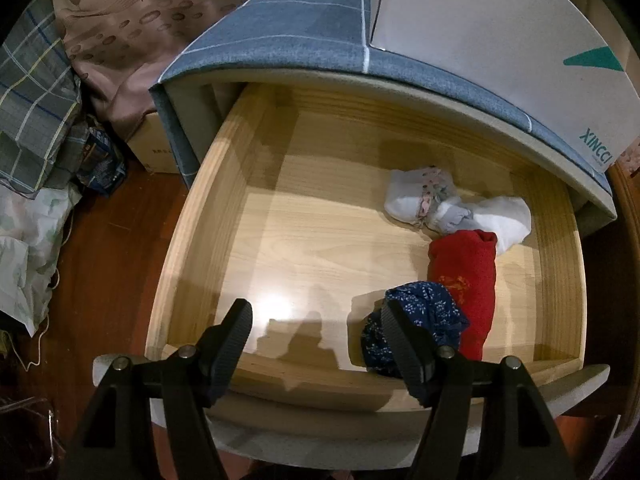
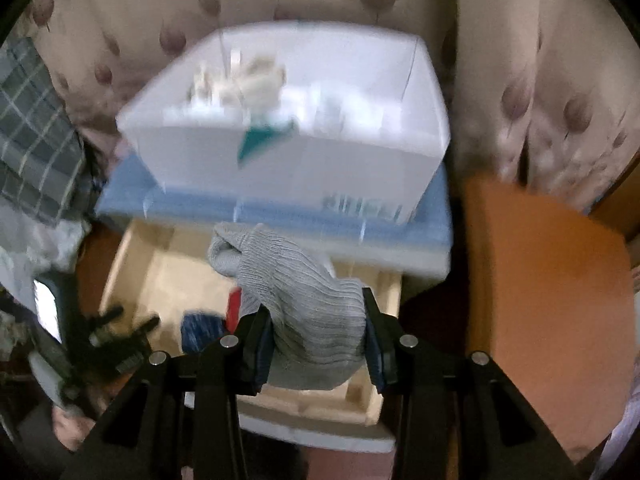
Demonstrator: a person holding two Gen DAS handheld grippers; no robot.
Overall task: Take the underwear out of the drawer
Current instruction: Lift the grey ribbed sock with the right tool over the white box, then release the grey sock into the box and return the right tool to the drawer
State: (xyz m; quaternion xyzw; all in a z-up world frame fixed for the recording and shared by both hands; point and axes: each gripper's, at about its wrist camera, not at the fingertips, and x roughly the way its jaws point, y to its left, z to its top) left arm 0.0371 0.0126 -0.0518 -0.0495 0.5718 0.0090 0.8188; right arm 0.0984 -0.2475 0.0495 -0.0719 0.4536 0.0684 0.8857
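The wooden drawer [image 1: 208, 216] stands pulled out below me. In it lie a white bundle with floral trim [image 1: 420, 200], a white roll [image 1: 506, 220], a red roll [image 1: 466, 276] and a dark blue patterned piece [image 1: 420, 316]. My left gripper [image 1: 316, 316] hangs open above the drawer's front, nothing between its fingers. In the right wrist view my right gripper [image 2: 318, 324] is shut on a rolled grey ribbed garment [image 2: 296, 296], held high above the drawer [image 2: 132, 260]. The left gripper [image 2: 116, 332] shows blurred at lower left there.
A white open box [image 2: 288, 160] with a teal mark sits on the blue-covered cabinet top [image 1: 288, 32]. An orange-brown wooden surface [image 2: 544, 272] lies to the right. Bedding, a checked cloth [image 1: 32, 92] and bags crowd the floor at left.
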